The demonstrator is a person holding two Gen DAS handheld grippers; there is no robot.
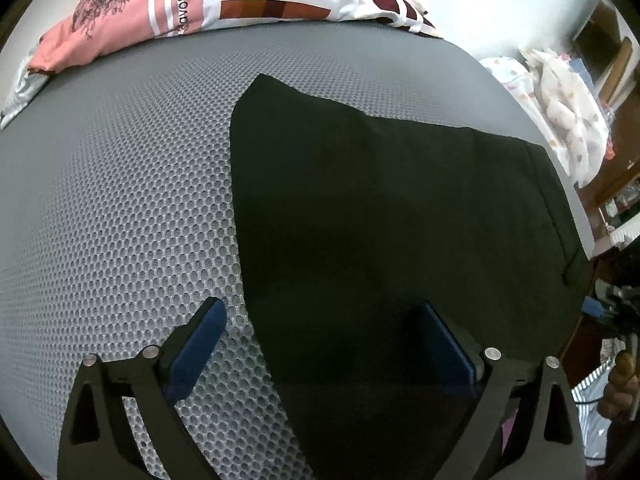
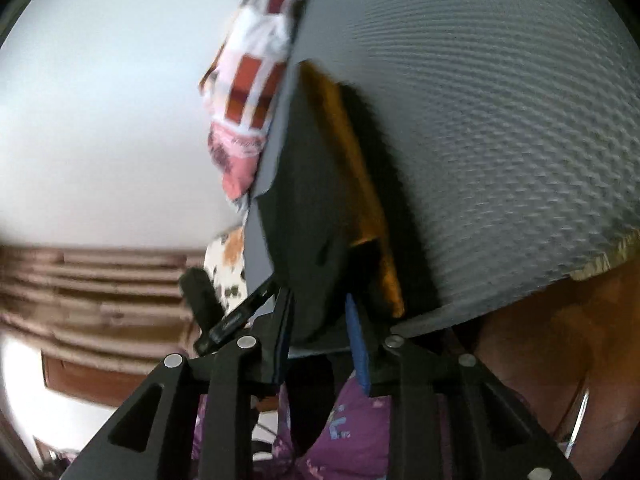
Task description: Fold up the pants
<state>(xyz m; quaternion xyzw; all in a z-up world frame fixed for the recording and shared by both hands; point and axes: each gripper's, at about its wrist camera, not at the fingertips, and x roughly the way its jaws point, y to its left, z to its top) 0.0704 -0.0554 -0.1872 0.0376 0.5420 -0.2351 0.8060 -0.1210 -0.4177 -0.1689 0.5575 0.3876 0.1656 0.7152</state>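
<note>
From your left wrist, the black pants point(image 1: 380, 216) lie flat on the grey mesh mattress point(image 1: 120, 200), and your left gripper point(image 1: 320, 328) hovers over their near edge with fingers spread wide. From your right wrist, the view is blurred; your right gripper point(image 2: 320, 320) pinches the pants' edge point(image 2: 312, 240) at the mattress side.

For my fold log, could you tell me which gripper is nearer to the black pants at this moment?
The right. The right gripper has its fingers closed around an edge of the black pants; the left gripper hangs open just above them, one finger over the gray mattress.
</note>
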